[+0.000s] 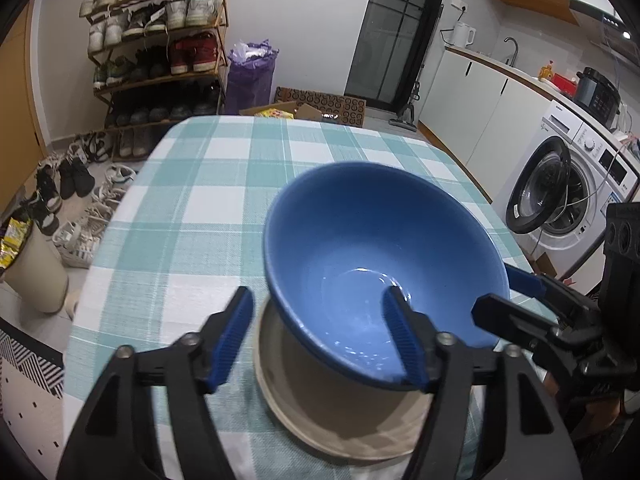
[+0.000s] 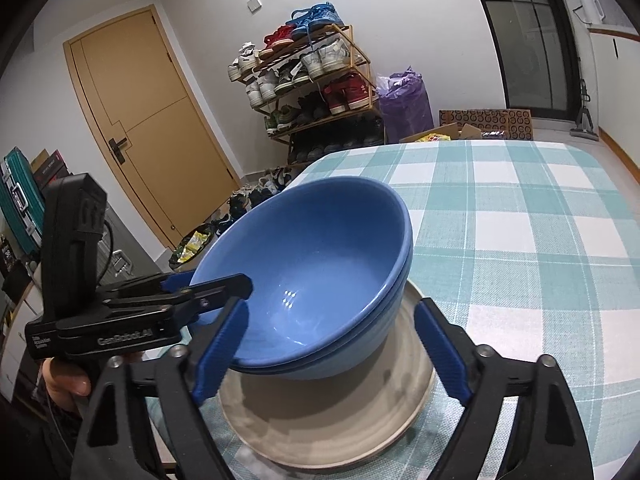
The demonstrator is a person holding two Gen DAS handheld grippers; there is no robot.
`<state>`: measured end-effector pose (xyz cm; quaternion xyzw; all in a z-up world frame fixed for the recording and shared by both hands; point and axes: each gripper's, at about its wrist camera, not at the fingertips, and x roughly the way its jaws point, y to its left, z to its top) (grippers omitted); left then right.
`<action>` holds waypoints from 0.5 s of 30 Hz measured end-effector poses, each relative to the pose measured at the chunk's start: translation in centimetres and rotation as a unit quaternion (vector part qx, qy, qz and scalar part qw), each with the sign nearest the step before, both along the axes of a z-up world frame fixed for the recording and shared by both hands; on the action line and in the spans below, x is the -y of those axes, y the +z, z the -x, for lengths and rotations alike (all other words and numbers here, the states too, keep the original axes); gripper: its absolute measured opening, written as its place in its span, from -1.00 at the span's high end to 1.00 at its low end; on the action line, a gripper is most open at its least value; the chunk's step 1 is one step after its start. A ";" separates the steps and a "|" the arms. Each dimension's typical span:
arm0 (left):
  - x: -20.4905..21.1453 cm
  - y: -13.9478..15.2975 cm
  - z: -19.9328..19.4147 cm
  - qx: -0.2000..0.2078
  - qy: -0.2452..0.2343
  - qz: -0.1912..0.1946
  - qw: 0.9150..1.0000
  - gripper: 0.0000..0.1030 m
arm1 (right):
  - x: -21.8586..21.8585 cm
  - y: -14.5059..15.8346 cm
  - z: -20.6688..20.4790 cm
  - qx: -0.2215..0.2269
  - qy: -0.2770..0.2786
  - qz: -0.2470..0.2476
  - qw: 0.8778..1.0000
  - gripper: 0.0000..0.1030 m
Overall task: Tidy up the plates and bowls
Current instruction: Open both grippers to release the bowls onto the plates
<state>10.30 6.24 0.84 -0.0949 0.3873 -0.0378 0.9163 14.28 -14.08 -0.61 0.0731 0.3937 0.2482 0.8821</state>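
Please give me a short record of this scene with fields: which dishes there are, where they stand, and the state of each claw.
dishes: two blue bowls, one nested in the other
under them: beige plate
surface: checked tablecloth
left claw: open, one finger inside the top bowl, one outside its rim
right claw: open, straddling the rim on the opposite side
contact with rim: cannot tell

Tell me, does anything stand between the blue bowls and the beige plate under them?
Nothing visible does. The stacked blue bowls sit tilted directly over the beige plate, apparently touching it. Both the left gripper and the right gripper have open jaws around them.
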 end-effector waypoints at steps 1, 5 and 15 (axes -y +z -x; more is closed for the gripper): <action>-0.1 0.2 0.4 0.005 0.000 -0.004 1.000 -0.50 | 0.1 0.1 0.0 0.002 -0.002 0.001 1.000 -0.77; -0.5 0.8 1.6 0.022 -0.005 -0.013 1.000 -0.66 | 0.5 0.7 0.2 0.010 -0.004 0.003 1.000 -0.90; -1.2 0.3 4.8 0.088 0.012 -0.058 0.994 -1.00 | 0.6 1.8 2.5 0.056 0.012 0.036 0.998 -0.98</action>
